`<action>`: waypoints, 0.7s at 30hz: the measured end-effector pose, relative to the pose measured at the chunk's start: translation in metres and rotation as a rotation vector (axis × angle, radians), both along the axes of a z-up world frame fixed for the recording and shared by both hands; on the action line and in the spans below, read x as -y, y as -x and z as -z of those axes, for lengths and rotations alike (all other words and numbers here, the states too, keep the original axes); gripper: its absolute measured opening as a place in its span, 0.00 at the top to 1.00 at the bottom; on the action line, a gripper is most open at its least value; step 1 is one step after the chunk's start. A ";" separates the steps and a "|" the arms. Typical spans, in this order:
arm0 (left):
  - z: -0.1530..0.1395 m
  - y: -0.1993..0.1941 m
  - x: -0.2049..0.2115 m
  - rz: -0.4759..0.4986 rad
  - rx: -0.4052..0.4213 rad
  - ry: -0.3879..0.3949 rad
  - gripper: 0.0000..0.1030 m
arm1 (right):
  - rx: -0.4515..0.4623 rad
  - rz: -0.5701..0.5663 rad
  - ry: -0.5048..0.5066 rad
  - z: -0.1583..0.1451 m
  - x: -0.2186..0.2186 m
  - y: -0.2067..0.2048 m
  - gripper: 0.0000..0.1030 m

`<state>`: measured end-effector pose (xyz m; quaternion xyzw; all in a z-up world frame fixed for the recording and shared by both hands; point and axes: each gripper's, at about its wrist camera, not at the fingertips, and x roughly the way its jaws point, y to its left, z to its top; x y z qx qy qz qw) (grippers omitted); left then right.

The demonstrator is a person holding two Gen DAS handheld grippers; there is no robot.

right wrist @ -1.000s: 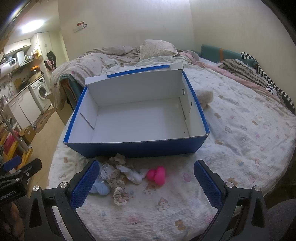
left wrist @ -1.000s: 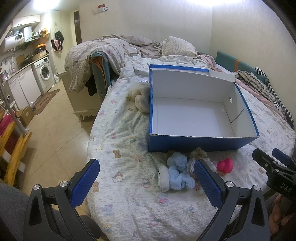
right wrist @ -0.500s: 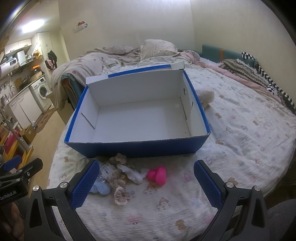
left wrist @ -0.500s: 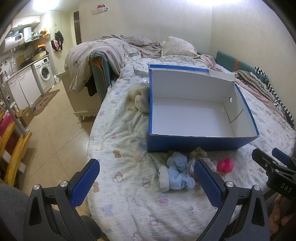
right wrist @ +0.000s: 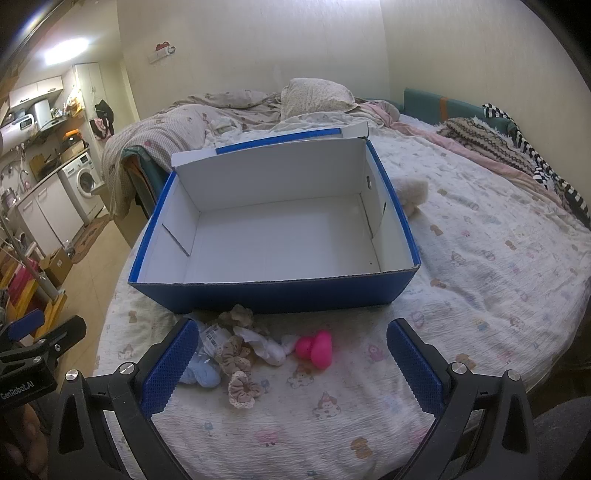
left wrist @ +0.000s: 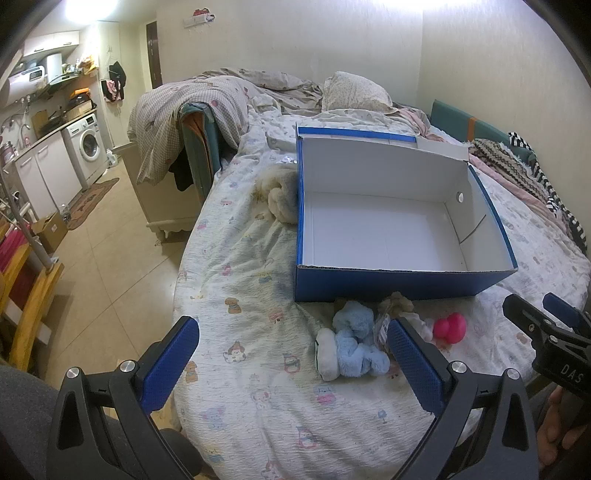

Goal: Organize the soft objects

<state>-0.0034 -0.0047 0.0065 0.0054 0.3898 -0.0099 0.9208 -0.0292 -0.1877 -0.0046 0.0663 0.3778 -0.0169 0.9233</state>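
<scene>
One scrunchie shows only in right view.

Through my fisheye views the room was evenly lit by a glaring ceiling lamp at upper left, shadows were soft, focus was sharp, and the edges curved into dark vignetted corners.

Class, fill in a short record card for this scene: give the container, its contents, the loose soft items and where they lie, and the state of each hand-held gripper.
container: blue box, open top, on the bed
contents: nothing inside
loose items: blue plush, beige scrunchies, white cloth, pink toy, all in front of the box
beside box: cream plush
left hand-held gripper: open, holding nothing
right hand-held gripper: open, holding nothing
</scene>
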 end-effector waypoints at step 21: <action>0.002 -0.003 -0.007 -0.027 -0.015 -0.034 0.01 | -0.032 0.009 -0.065 0.004 0.003 -0.002 0.00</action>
